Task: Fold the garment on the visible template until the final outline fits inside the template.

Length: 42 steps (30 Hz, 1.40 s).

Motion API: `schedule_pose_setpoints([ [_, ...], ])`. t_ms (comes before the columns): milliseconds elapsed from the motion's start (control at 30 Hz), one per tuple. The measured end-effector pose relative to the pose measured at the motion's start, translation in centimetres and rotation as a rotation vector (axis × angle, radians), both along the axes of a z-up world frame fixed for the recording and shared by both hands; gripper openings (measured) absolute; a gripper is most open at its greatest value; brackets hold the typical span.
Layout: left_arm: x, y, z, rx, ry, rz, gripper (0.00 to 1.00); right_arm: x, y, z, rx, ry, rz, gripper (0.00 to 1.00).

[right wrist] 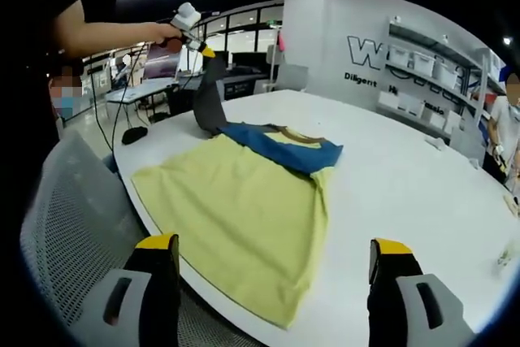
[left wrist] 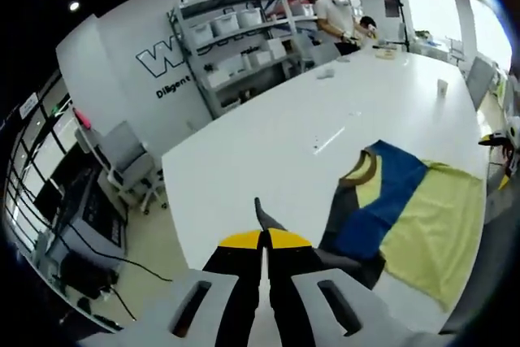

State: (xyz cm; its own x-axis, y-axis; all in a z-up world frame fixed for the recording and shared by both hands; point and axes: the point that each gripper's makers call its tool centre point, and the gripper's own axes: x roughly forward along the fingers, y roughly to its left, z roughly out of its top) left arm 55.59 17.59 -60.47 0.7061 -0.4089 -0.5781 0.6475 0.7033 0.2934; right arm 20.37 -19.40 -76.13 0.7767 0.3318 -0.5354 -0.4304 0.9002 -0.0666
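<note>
One shirt (right wrist: 244, 193) on the desk (right wrist: 406, 193). Left gripper (left wrist: 262, 237) clamped on its grey sleeve (right wrist: 210, 103), lifting it; right gripper (right wrist: 272, 262) jaws apart, holding nothing.

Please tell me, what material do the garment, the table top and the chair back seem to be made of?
The garment looks like soft matte knit fabric, probably cotton jersey: it drapes, wrinkles, and its grey sleeve hangs limp from the left gripper. The table top seems a hard, smooth white laminate or similar, since ceiling lights reflect faintly in it. The chair back appears to be grey woven mesh; small holes show.
</note>
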Motion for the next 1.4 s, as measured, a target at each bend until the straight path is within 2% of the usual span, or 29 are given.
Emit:
schedule_pose_setpoints([
  [233,2.0,-1.1,1.8,-0.010,-0.042,0.001,0.04,0.0,-0.1,-0.1,-0.006,0.002,-0.002,0.96],
  [433,3.7,-1.8,2.5,-0.023,-0.054,0.007,0.04,0.0,-0.1,-0.1,-0.009,0.004,-0.001,0.95],
  [800,2.6,-7.9,2.6,-0.063,-0.045,-0.132,0.05,0.1,-0.4,-0.1,-0.012,-0.002,-0.019,0.94],
  [967,1.8,-11.1,1.7,-0.058,-0.030,-0.200,0.05,0.0,-0.4,-0.3,-0.017,0.009,-0.020,0.93],
  [1167,1.0,-13.6,0.8,-0.048,-0.014,-0.251,0.05,0.1,-0.5,-0.2,-0.013,0.002,-0.025,0.93],
  [1400,0.5,-16.5,0.7,-0.060,-0.008,-0.302,0.05,0.1,-0.5,-0.2,-0.020,0.000,-0.025,0.92],
])
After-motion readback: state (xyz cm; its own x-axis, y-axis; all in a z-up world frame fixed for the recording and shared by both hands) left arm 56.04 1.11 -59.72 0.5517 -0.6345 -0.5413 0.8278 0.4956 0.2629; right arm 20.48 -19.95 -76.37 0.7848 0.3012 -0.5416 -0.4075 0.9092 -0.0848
